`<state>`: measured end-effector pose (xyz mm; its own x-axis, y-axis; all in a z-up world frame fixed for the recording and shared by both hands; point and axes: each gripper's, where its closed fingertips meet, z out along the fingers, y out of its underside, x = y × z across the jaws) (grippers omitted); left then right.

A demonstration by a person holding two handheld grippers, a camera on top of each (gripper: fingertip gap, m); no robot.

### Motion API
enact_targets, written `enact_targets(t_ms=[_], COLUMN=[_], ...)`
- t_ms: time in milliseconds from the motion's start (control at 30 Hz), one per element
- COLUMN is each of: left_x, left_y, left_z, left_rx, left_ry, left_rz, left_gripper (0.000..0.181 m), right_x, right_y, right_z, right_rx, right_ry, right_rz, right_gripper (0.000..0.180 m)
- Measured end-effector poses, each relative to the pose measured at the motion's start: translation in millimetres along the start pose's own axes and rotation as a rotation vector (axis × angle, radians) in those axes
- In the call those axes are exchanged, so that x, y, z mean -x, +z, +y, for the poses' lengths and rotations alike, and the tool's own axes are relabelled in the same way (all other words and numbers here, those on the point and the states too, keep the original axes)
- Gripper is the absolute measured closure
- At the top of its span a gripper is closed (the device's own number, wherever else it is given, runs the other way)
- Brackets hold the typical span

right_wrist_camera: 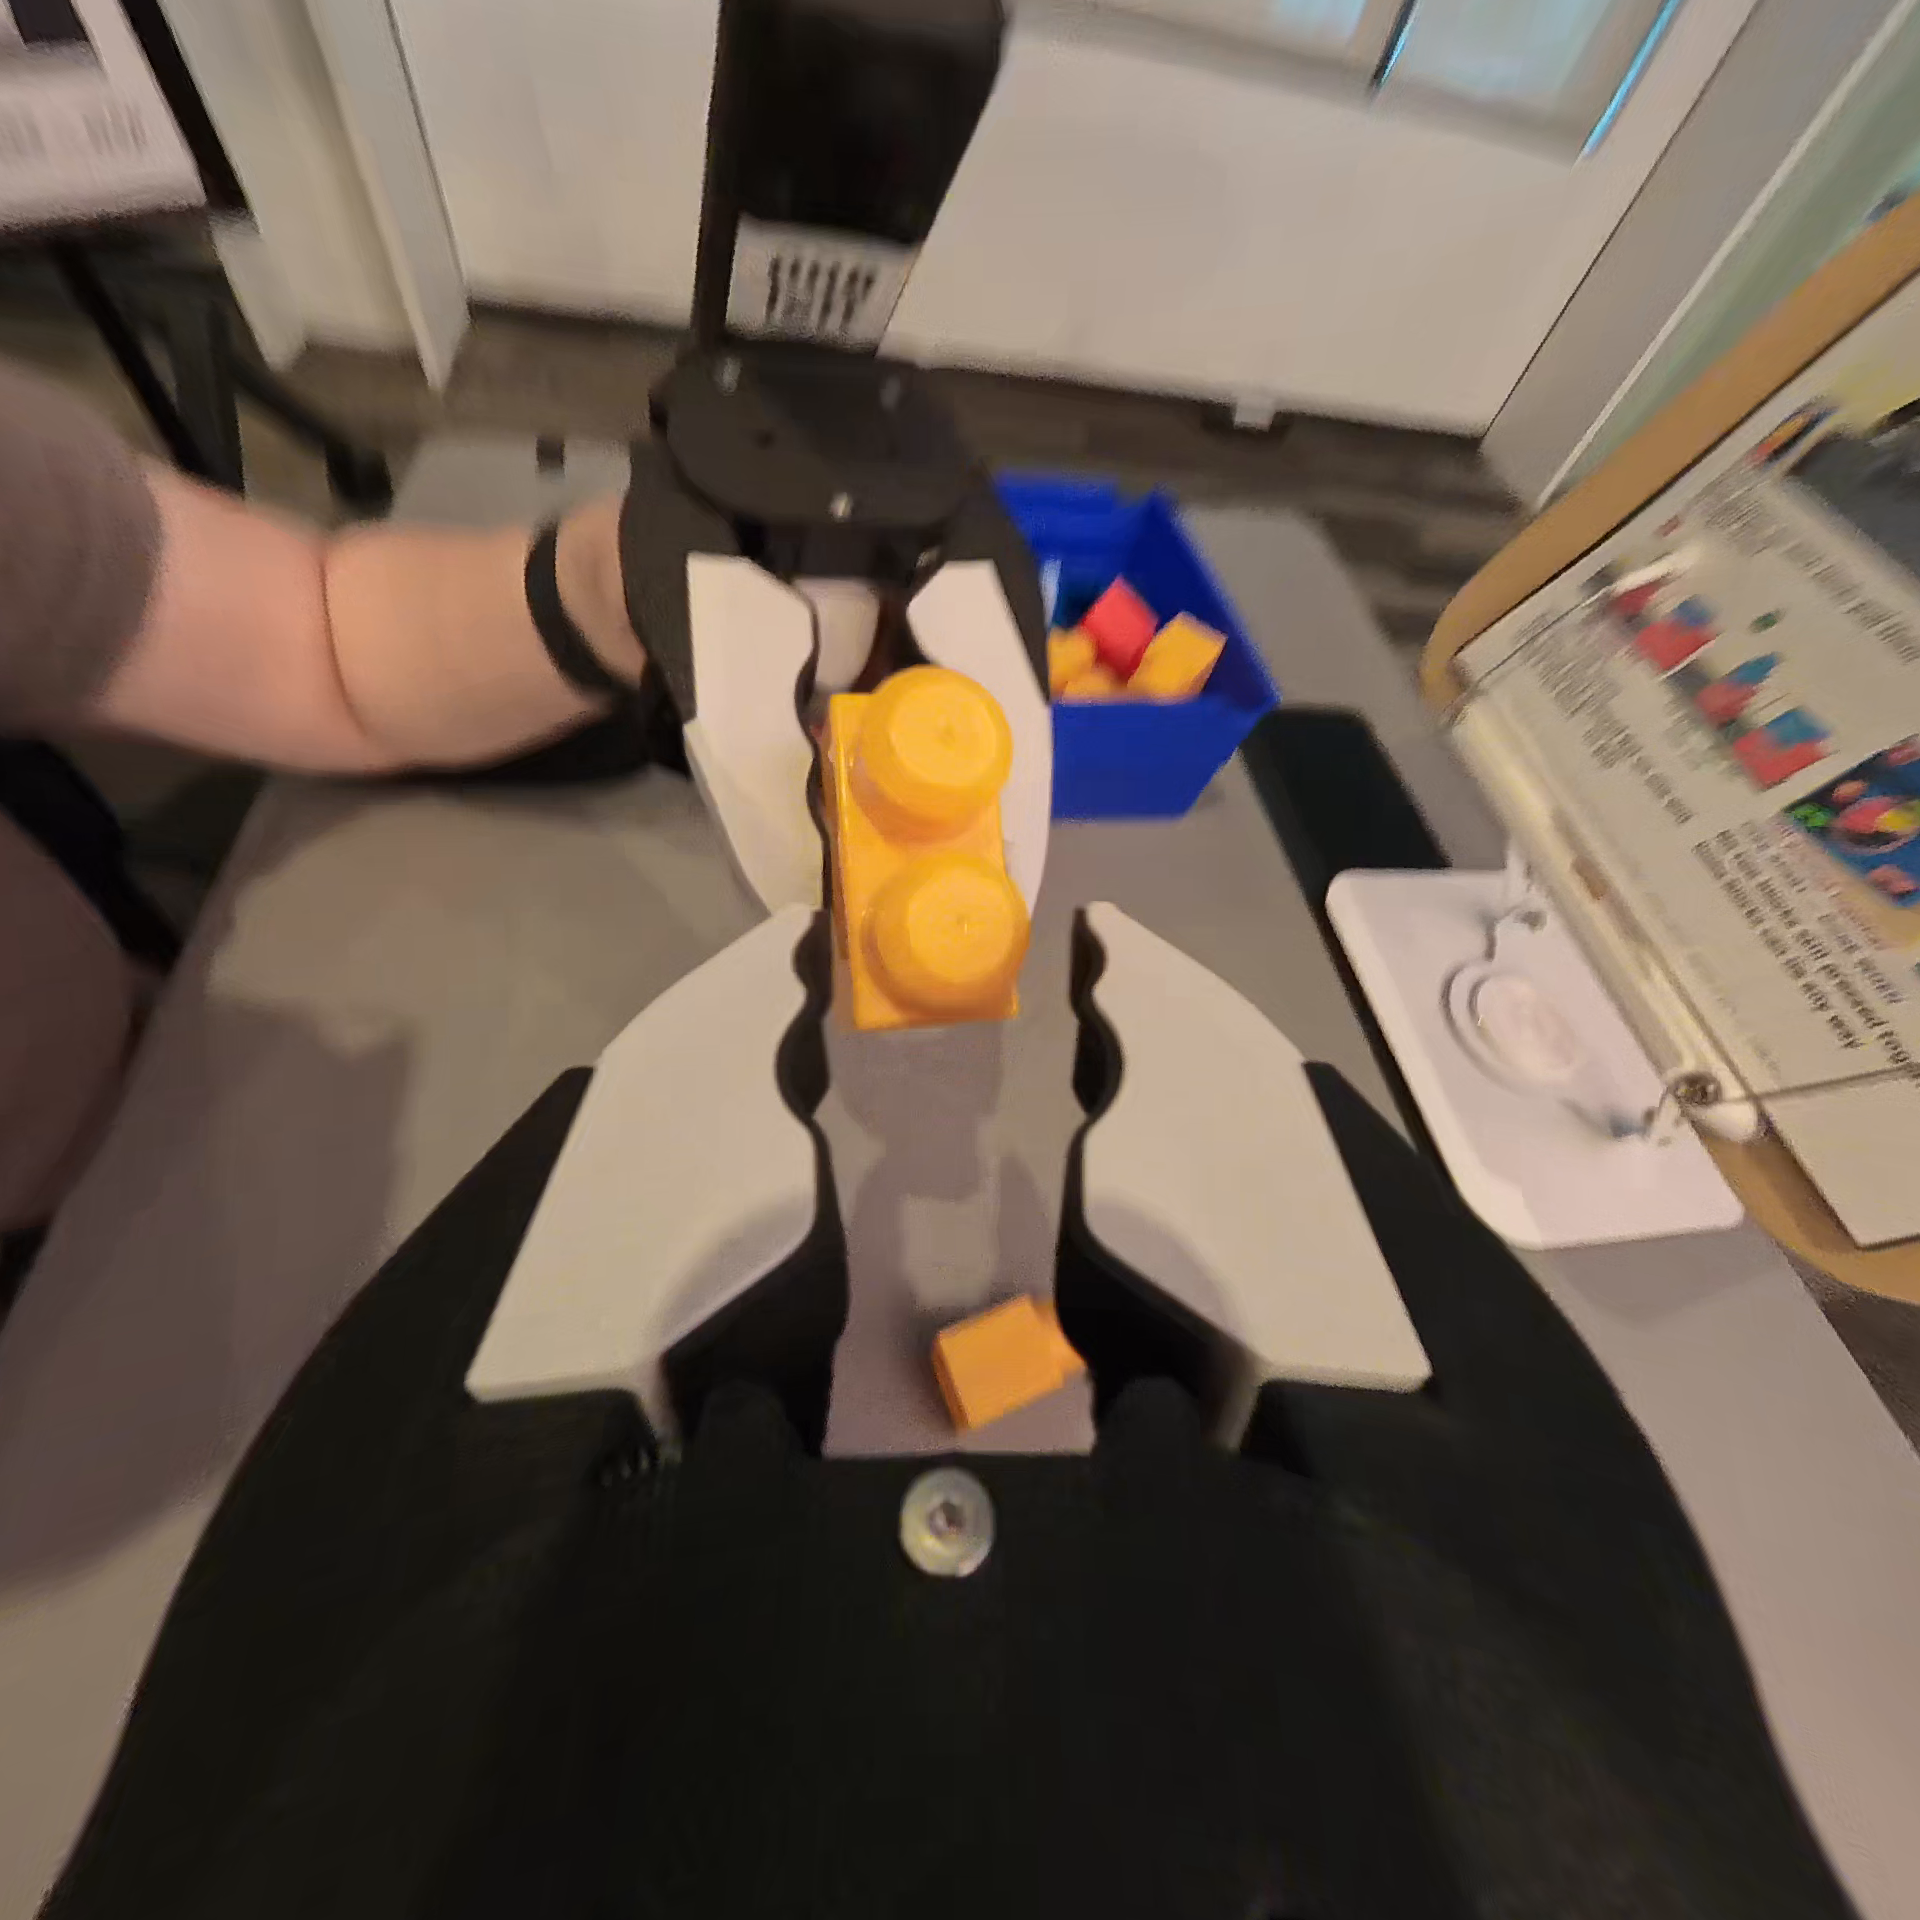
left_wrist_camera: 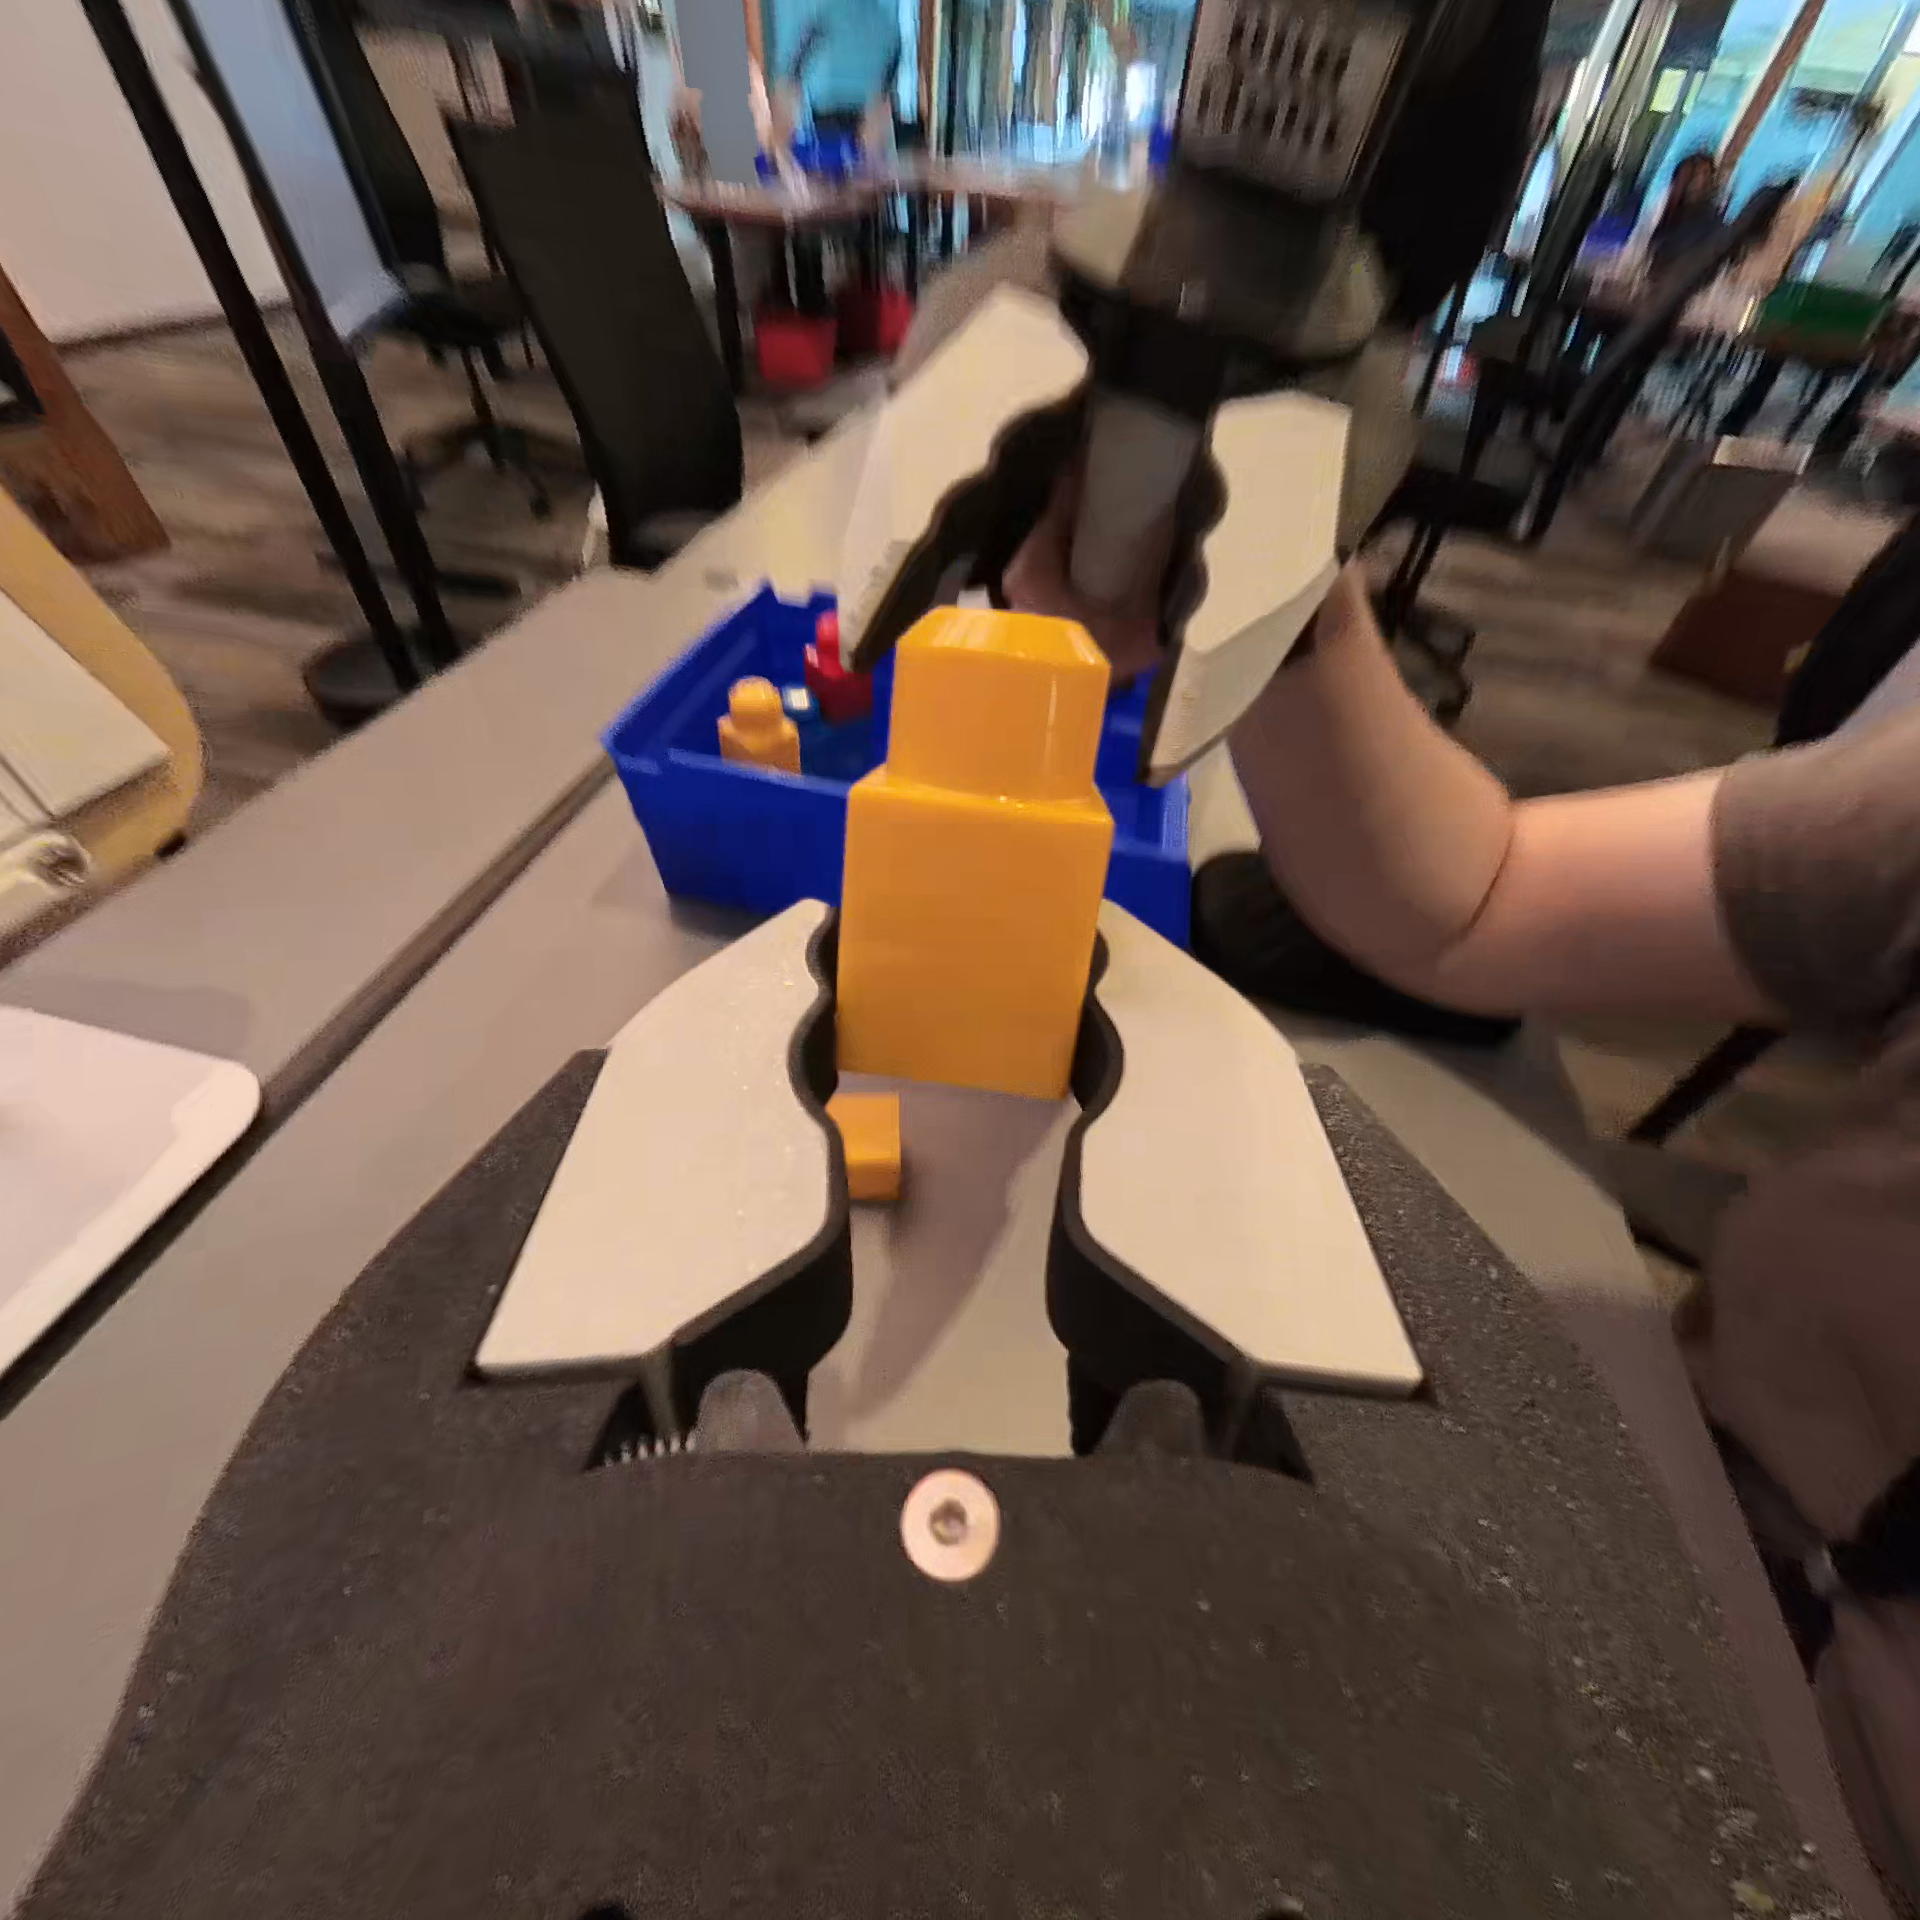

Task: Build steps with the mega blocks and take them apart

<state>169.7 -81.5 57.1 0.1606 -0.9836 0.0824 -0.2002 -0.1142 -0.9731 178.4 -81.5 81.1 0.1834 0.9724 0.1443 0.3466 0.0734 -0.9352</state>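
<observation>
From above, right gripper [right_wrist_camera: 940, 925] gapes; two studs show on left gripper's [left_wrist_camera: 961, 935] pinched orange block [right_wrist_camera: 920, 862].

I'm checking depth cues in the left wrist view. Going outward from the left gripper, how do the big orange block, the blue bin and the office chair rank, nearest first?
1. Big orange block: clamped between the left gripper fingertips, centre.
2. Blue bin: on the table just behind the block, slightly left, with small blocks inside.
3. Office chair: on the floor beyond the table, upper left.
</observation>
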Motion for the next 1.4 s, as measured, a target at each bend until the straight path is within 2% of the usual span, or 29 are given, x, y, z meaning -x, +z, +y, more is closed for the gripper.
enact_targets(t_ms=[67, 200, 267, 300, 433, 667, 800, 1400], left_x=[-1, -8, -13, -11, -8, -10, -14, -13], left_y=[-9, -11, -7, -6, -7, -2, 2, 8], left_z=[-17, -24, -19, -18, -11, 7, 11, 14], left_rx=[-0.099, -0.146, -0.125, -0.12, -0.066, 0.072, 0.083, 0.056], left_ry=[-0.033, -0.041, -0.027, -0.019, 0.01, 0.05, 0.003, -0.156], left_rz=[0.022, 0.057, 0.077, 0.061, 0.047, 0.031, 0.067, 0.137], left_gripper=[0.138, 0.139, 0.139, 0.139, 0.141, 0.131, 0.142, 0.141], right_x=[-3, 2, 9, 10, 7, 11, 15, 10], right_y=[-6, -1, 7, 9, 7, 4, 7, 7], right_z=[-15, -24, -20, -17, -11, -1, 5, 7], right_rx=[-0.133, -0.235, -0.217, -0.198, -0.157, -0.045, 0.004, 0.0], right_ry=[0.057, 0.14, 0.157, 0.159, 0.176, 0.092, 0.058, 0.124], right_rz=[-0.02, -0.112, -0.169, -0.182, -0.177, -0.139, -0.135, -0.14], right_gripper=[0.124, 0.123, 0.127, 0.146, 0.146, 0.146, 0.146, 0.146])
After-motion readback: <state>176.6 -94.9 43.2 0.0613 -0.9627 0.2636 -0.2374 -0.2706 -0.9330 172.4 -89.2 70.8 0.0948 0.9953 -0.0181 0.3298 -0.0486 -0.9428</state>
